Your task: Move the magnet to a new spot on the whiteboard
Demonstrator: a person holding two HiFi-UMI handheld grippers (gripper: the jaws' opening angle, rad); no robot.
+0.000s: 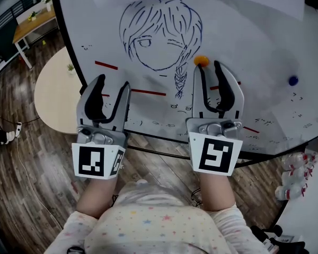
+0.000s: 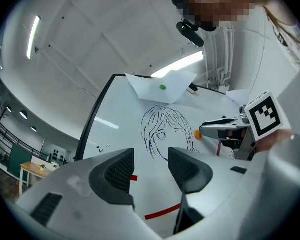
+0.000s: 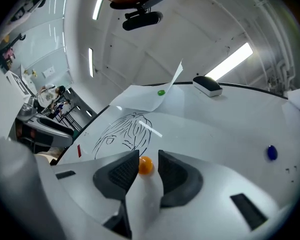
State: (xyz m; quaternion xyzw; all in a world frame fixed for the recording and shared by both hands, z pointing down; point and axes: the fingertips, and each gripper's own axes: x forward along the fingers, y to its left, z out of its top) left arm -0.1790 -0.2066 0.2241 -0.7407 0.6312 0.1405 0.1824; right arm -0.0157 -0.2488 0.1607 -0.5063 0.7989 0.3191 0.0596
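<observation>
Here a whiteboard (image 1: 254, 30) fills the upper centre and right of the head view, over a wooden floor (image 1: 37, 157) that spans the lower frame. A pale round table (image 1: 55, 97) lies at the left edge, partly behind the board's dark rim. On the board, upper centre, is a line drawing of a girl's head (image 1: 159, 30) with a braid running down to its right.

The left gripper (image 1: 113, 81) stands at lower left of centre, its marker cube (image 1: 97, 161) below it. In the left gripper view its jaws stand apart with only bare board between them; it holds nothing. The right gripper (image 1: 208, 66) stands right of centre above its own marker cube (image 1: 217, 153), tips against the board beside the braid. In the right gripper view its jaws are parted to a narrow gap. The pads do not clamp: the left-hand pad looks to touch the magnet, while a slit of board shows on the other side.

A sheet of paper (image 3: 145, 98) hangs at the top of the board in the right gripper view, and a board eraser (image 3: 207, 85) sits to its right. Two red strips (image 1: 106, 65) lie on the board above and beside the left gripper.

The orange magnet (image 1: 201, 61), the task's thing, sits on the board at the right gripper's tips, just right of the braid. A blue magnet (image 1: 292, 80) sits well apart at the right; a green magnet (image 3: 161, 92) pins the paper.
</observation>
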